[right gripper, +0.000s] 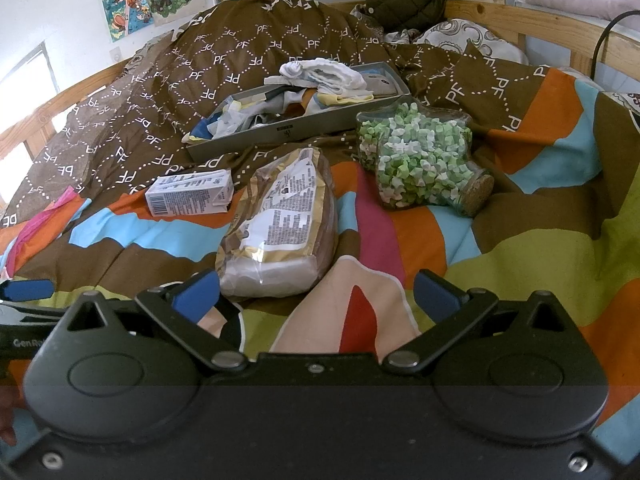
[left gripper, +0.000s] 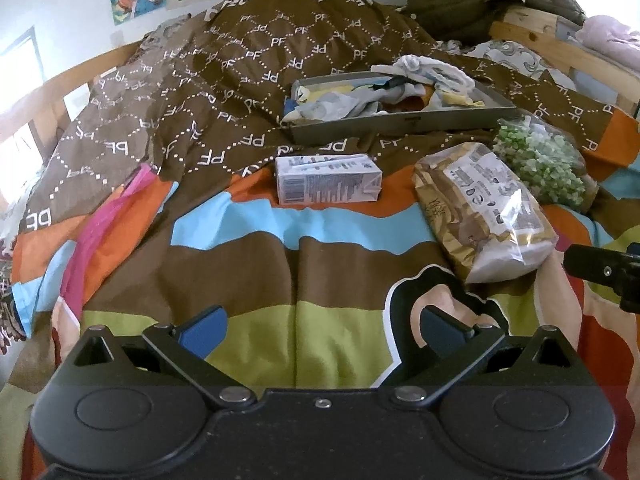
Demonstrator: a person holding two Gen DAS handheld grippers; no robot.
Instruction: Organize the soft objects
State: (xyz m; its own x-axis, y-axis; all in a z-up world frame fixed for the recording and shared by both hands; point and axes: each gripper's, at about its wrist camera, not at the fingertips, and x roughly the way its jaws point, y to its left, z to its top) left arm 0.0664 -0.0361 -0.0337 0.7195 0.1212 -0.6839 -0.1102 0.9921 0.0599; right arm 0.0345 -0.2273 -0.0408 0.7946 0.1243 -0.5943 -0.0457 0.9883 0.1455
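The bread bag (right gripper: 276, 220) lay on the duvet (right gripper: 520, 264) just ahead of the right gripper (right gripper: 316, 292), jaws spread and empty; the left gripper (left gripper: 324, 330) likewise. Judged: approach step, next closing gently (soft loaf). Only the right view showed the jar's (right gripper: 420, 160) cork.

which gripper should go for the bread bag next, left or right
Probably right. The bread bag lies just ahead of the open right gripper, near its left finger. From the open left gripper the bag sits farther off, to its right.
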